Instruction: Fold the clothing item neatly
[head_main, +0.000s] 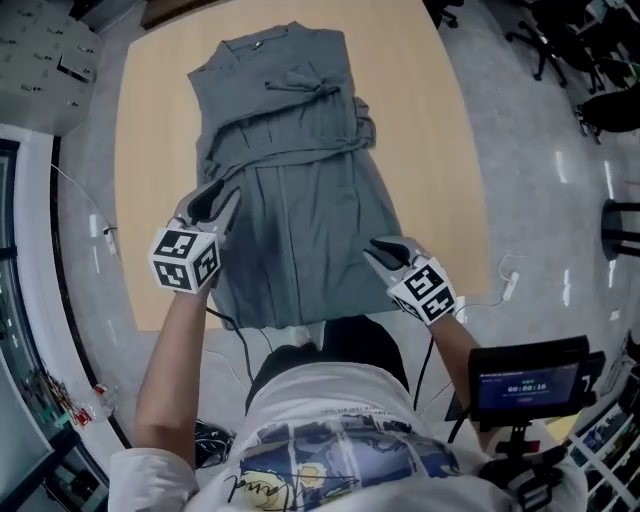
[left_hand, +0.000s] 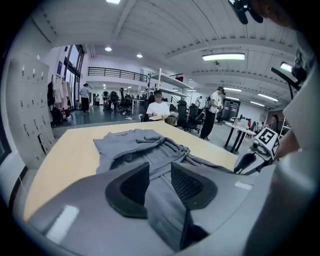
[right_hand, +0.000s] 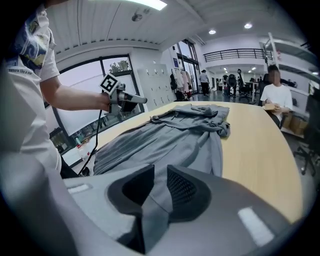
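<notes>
- The table (head_main: 150, 230) is showing bare wood down the left of the head view, and the grey garment (head_main: 300, 190) is lying lengthwise on it, with the collar at top centre and the hem reaching the near edge at the bottom
- The left gripper (head_main: 218, 203) is sitting at the garment's left edge, left of centre, with its jaws partly apart and pinching a fold of the grey cloth between the pads
- The belt tie (head_main: 310, 88) is lying across the upper middle, with cloth bunching at the right of the waist
- The right gripper (head_main: 378, 250) is sitting at the lower right edge, its jaws set narrower and also gripping cloth
- Folding is looking barely begun: both side edges are being held, but no finished fold is showing, and the length is waiting to be halved
</notes>
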